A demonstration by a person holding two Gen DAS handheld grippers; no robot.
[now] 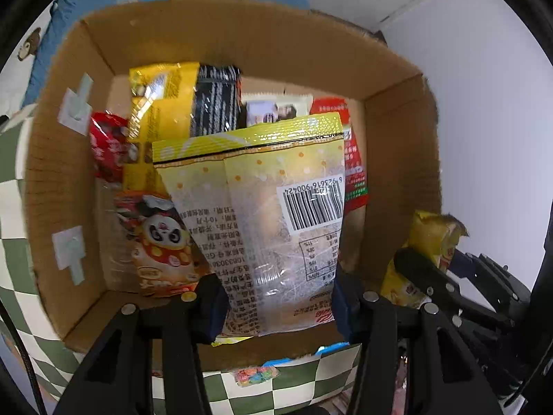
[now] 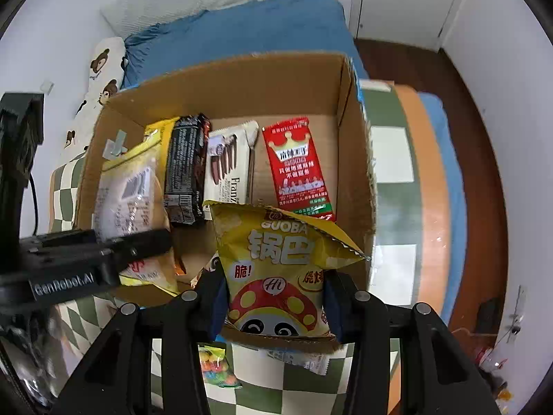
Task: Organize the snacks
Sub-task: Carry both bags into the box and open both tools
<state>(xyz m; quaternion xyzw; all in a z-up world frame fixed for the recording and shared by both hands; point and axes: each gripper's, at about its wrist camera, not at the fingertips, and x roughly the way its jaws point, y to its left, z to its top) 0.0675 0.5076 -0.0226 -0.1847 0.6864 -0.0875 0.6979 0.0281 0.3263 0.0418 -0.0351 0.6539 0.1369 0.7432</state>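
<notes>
An open cardboard box (image 1: 397,159) (image 2: 242,79) holds several snack packs. My left gripper (image 1: 276,307) is shut on a yellow-topped clear snack bag (image 1: 269,214) with a barcode, held over the box's near side; it also shows blurred in the right wrist view (image 2: 128,193). My right gripper (image 2: 274,307) is shut on a yellow Guoba crisps bag (image 2: 280,269) above the box's near edge; it shows at the right of the left wrist view (image 1: 428,252). In the box lie a black pack (image 2: 186,169), a white Franzi pack (image 2: 228,166) and a red sachet (image 2: 297,169).
The box stands on a green-and-white checked cloth (image 2: 394,159). A colourful candy packet (image 2: 217,366) and a small white sachet (image 2: 307,359) lie on the cloth in front of the box. A blue bed (image 2: 242,31) is behind; wooden floor (image 2: 484,173) at right.
</notes>
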